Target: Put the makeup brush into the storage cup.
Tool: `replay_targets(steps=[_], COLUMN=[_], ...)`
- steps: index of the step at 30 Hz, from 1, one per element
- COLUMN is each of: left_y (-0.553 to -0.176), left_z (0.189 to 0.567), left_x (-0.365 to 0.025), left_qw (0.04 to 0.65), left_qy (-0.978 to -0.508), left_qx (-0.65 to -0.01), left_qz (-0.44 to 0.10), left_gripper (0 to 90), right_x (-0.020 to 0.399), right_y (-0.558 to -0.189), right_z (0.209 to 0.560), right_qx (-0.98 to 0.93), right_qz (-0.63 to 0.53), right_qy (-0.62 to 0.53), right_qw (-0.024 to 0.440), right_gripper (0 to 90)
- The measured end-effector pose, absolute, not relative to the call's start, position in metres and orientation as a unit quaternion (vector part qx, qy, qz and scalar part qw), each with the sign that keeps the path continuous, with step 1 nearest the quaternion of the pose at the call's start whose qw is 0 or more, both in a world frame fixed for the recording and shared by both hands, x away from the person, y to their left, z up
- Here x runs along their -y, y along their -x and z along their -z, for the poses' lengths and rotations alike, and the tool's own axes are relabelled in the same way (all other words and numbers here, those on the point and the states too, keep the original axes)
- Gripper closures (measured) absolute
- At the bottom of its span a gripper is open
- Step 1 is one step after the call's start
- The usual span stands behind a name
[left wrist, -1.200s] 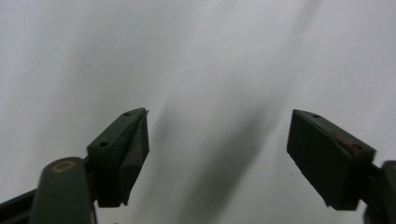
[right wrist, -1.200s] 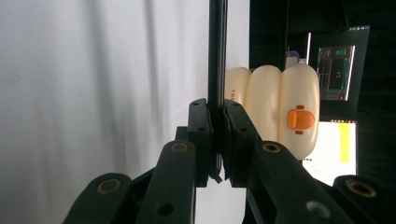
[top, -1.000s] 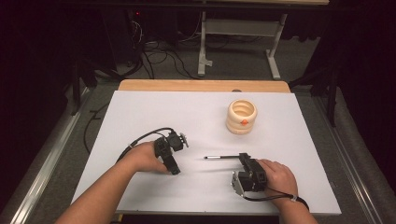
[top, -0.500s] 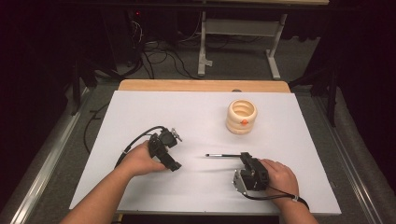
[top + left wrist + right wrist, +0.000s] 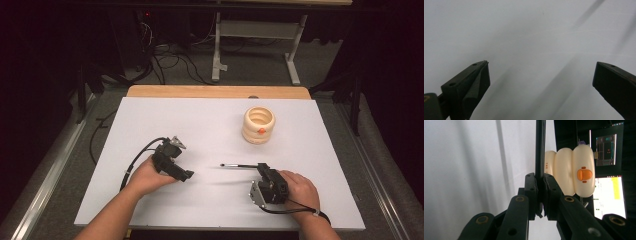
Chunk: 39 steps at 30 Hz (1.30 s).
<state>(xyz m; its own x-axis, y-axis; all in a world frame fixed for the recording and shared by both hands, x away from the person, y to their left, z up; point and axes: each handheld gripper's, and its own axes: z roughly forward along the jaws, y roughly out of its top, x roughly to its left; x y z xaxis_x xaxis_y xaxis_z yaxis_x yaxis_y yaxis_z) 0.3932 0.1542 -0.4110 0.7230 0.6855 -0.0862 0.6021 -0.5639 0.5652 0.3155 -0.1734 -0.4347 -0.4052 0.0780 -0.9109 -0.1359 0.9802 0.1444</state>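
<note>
Partly hidden: pen (image 5: 540,150) (between fingers (image 5: 531,192))

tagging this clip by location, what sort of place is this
Most likely a lab or workshop recording bench, not a home: a white-topped table on a grey floor, a tangle of black cables behind it, and lit computer screens past the cream ribbed ring-stack holder.
</note>
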Motion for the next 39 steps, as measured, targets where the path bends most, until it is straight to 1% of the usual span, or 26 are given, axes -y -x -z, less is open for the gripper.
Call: replay_targets(steps=[7,13,19,28,35,39], left_y=[-0.39,-0.388,-0.384,-0.379,-0.378,-0.377], left_z=[0.416,0.421,0.424,0.428,0.434,0.433], left_x=[-0.158,-0.159,-0.162,-0.162,-0.162,-0.163], left_qw=[0.342,0.37,0.412,0.437,0.448,0.468], left_qy=[-0.854,-0.841,-0.815,-0.8,-0.794,-0.782], left_qx=[-0.383,-0.383,-0.392,-0.391,-0.39,-0.39], left_qz=[-0.084,-0.097,-0.112,-0.127,-0.127,-0.131], left_gripper=[2.2,2.3,2.6,2.9,3.1,3.8], right_x=[0.174,0.175,0.175,0.175,0.175,0.175], right_y=[-0.315,-0.316,-0.316,-0.317,-0.317,-0.319], right_z=[0.434,0.433,0.433,0.433,0.435,0.437], right_qx=[-0.833,-0.832,-0.832,-0.834,-0.838,-0.841], right_qz=[-0.104,-0.107,-0.112,-0.118,-0.121,-0.129], right_qy=[0.008,0.011,0.004,-0.005,-0.015,-0.028], right_qw=[0.544,0.545,0.544,0.539,0.532,0.524], right_gripper=[85.1,85.1,85.1,85.1,85.1,85.1])
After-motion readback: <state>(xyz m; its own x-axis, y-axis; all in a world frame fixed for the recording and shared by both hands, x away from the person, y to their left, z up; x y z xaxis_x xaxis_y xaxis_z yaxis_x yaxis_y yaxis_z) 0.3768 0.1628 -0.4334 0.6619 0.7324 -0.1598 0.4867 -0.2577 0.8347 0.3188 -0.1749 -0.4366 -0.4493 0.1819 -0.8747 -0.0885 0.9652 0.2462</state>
